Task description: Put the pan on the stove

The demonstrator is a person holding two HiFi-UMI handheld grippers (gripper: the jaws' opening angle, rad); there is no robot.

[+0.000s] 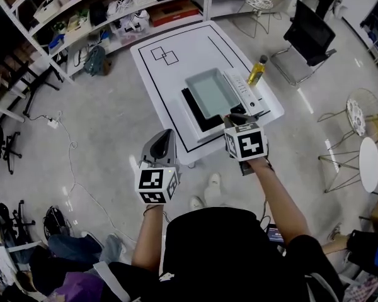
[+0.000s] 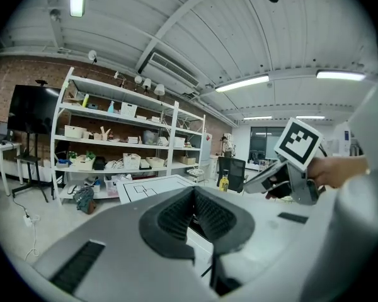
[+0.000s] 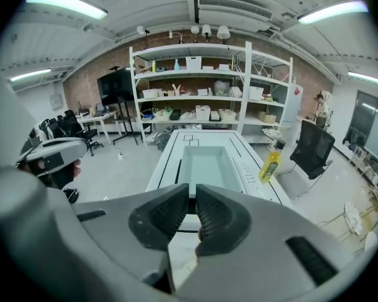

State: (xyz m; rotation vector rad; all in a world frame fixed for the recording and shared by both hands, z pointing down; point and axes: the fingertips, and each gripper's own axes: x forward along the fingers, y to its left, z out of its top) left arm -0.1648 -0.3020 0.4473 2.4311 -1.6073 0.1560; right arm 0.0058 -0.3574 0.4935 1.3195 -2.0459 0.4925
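Observation:
A pale rectangular pan [image 1: 211, 93] lies on the black stove [image 1: 195, 113], whose white control strip [image 1: 242, 92] runs along its right side, on the white table [image 1: 164, 77]. In the right gripper view the pan [image 3: 205, 165] sits straight ahead beyond the jaws. My right gripper [image 1: 234, 118] hovers over the table's near edge, in front of the stove, its pads a narrow slit apart with nothing between them. My left gripper [image 1: 166, 134] hangs off the table's near-left corner over the floor. Its pads [image 2: 193, 194] meet at the tips, empty.
A yellow bottle [image 1: 257, 70] stands at the table's right edge beside the stove. A black office chair [image 1: 309, 33] and a round white side table [image 1: 368, 162] stand to the right. Shelving [image 1: 113, 11] lines the back, and cables [image 1: 63, 137] trail over the floor at left.

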